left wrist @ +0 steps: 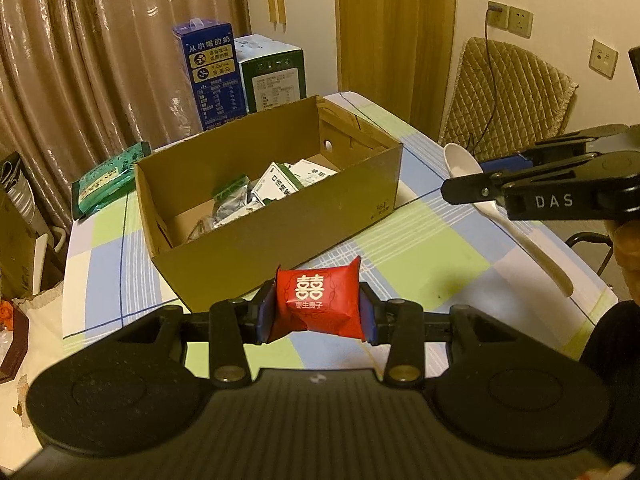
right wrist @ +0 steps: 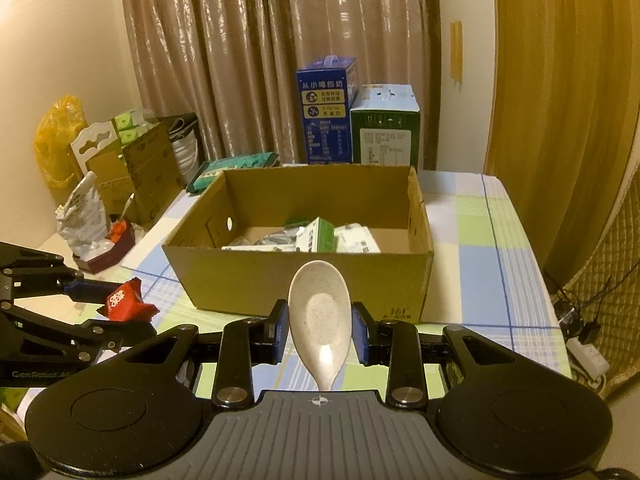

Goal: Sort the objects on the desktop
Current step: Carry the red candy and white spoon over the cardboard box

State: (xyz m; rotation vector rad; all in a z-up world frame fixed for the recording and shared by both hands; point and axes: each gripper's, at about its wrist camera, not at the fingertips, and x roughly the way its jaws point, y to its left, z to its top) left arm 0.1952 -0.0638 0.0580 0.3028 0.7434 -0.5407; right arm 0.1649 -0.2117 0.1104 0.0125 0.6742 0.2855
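My left gripper (left wrist: 318, 312) is shut on a red candy packet (left wrist: 320, 306) with white characters, held above the checked tablecloth just short of the open cardboard box (left wrist: 280, 240). My right gripper (right wrist: 320, 330) is shut on a white spoon (right wrist: 320, 312), bowl forward, in front of the box (right wrist: 304, 280). In the left wrist view the spoon (left wrist: 500, 216) and the right gripper (left wrist: 472, 184) show at the right. In the right wrist view the red packet (right wrist: 124, 300) and the left gripper (right wrist: 116, 312) show at the left. The box holds several packets and small cartons (left wrist: 276, 186).
A blue milk carton (left wrist: 210, 76) and a green-and-white carton (left wrist: 272, 76) stand behind the box. A green pack (left wrist: 108, 178) lies at the box's far left. A quilted chair (left wrist: 508, 96) stands at the table's right. Boxes and bags (right wrist: 100, 184) crowd a side surface on the left.
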